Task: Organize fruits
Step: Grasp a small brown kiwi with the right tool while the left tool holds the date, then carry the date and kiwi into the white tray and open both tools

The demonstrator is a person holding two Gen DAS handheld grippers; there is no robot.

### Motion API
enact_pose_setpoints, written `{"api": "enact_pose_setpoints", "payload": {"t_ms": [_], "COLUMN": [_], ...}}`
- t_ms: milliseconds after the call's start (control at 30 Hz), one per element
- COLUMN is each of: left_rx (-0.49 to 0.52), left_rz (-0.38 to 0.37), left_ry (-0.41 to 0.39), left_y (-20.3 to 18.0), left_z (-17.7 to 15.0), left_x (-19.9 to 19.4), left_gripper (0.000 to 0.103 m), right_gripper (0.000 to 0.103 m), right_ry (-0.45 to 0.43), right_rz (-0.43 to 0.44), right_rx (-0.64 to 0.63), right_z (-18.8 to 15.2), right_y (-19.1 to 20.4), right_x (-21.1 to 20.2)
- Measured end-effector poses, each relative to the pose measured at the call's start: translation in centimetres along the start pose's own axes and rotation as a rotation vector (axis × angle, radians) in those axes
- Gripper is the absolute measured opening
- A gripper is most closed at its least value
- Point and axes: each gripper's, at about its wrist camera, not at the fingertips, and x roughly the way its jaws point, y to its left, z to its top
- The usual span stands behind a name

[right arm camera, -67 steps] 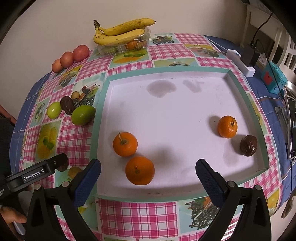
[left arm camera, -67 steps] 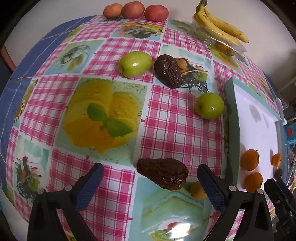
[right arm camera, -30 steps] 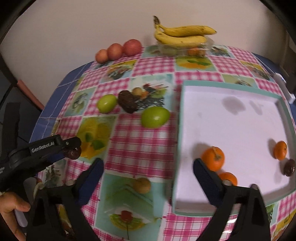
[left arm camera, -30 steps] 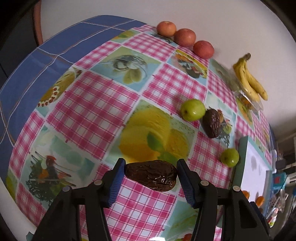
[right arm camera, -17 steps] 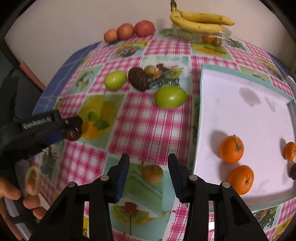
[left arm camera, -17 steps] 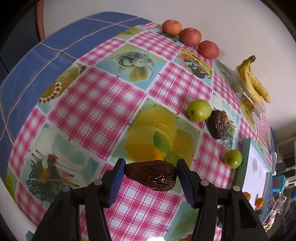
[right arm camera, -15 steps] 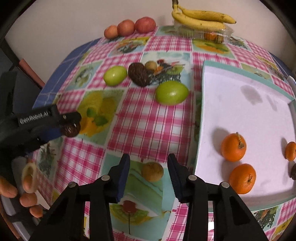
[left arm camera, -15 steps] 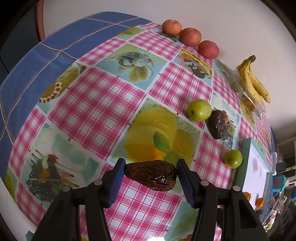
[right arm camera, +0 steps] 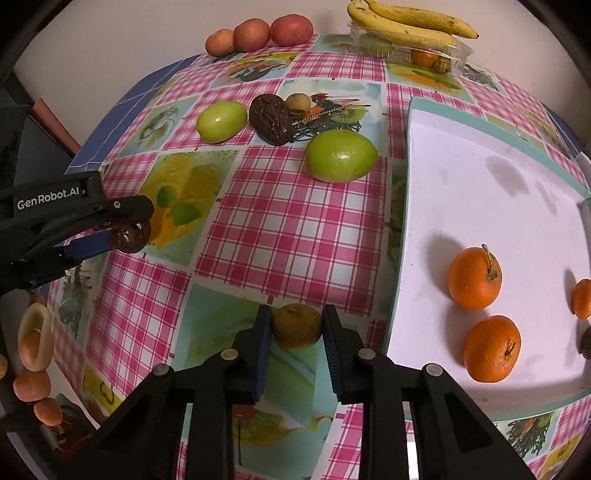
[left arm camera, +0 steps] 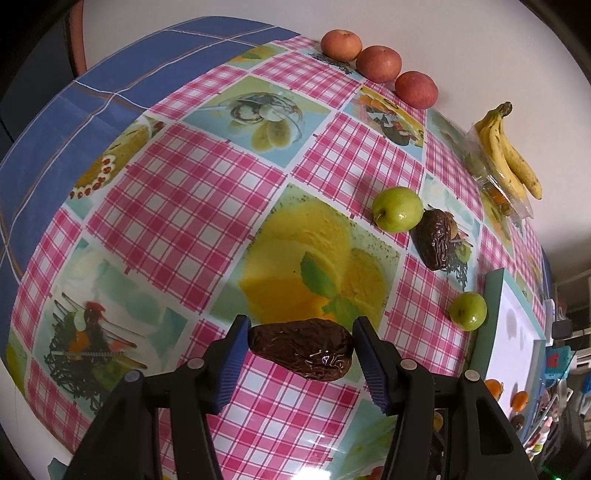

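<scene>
My left gripper [left arm camera: 301,350] is shut on a dark brown wrinkled fruit [left arm camera: 301,353] and holds it above the checked tablecloth. The right wrist view shows that gripper [right arm camera: 125,232] at the left, with the fruit at its tips. My right gripper [right arm camera: 297,328] is shut on a small brown-yellow fruit [right arm camera: 297,325] that rests on the cloth just left of the white tray [right arm camera: 406,184]. Three oranges [right arm camera: 474,278] and a dark fruit [right arm camera: 585,345] lie in the tray.
Two green fruits [right arm camera: 341,156] [right arm camera: 221,121], another dark wrinkled fruit [right arm camera: 271,120] and a small round fruit [right arm camera: 297,101] lie mid-table. Three apples [right arm camera: 258,35] and bananas [right arm camera: 410,22] on a clear box line the far wall. A hand [right arm camera: 33,350] shows at lower left.
My right gripper's fingers have come together onto the small brown-yellow fruit, after moving left from over the tray. The left gripper took hold of the dark fruit and lifted it.
</scene>
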Motion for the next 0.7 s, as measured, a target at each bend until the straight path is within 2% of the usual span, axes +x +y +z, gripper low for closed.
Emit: {"api": "enact_pose_setpoints", "payload": {"t_ms": [133, 400, 567, 700], "left_rx": [0.003, 0.007, 0.013, 0.033], "left_rz": [0.0, -0.019, -0.039, -0.061], "left_ry": [-0.002, -0.038, -0.054, -0.063], "left_y": [-0.1, -0.6, -1.7, -3.1], "left_z": [0.0, 0.2, 0.0, -0.3], "left_x": [0.0, -1.2, -1.8, -2.1], "left_gripper": [0.06, 0.06, 0.06, 0.06], "right_gripper": [0.028, 0.028, 0.028, 0.028], "right_ry": [-0.01, -0.086, -0.148, -0.188], "right_rz": [0.015, 0.036, 0.024, -0.016], "right_rx": [0.003, 0.033, 0.095, 0.171], "right_z": [0.0, 0.5, 1.1, 1.3], "right_y": [0.0, -1.1, -3.4, -6.7], "right_x": [-0.4, -2.8, -4.8, -6.5]}}
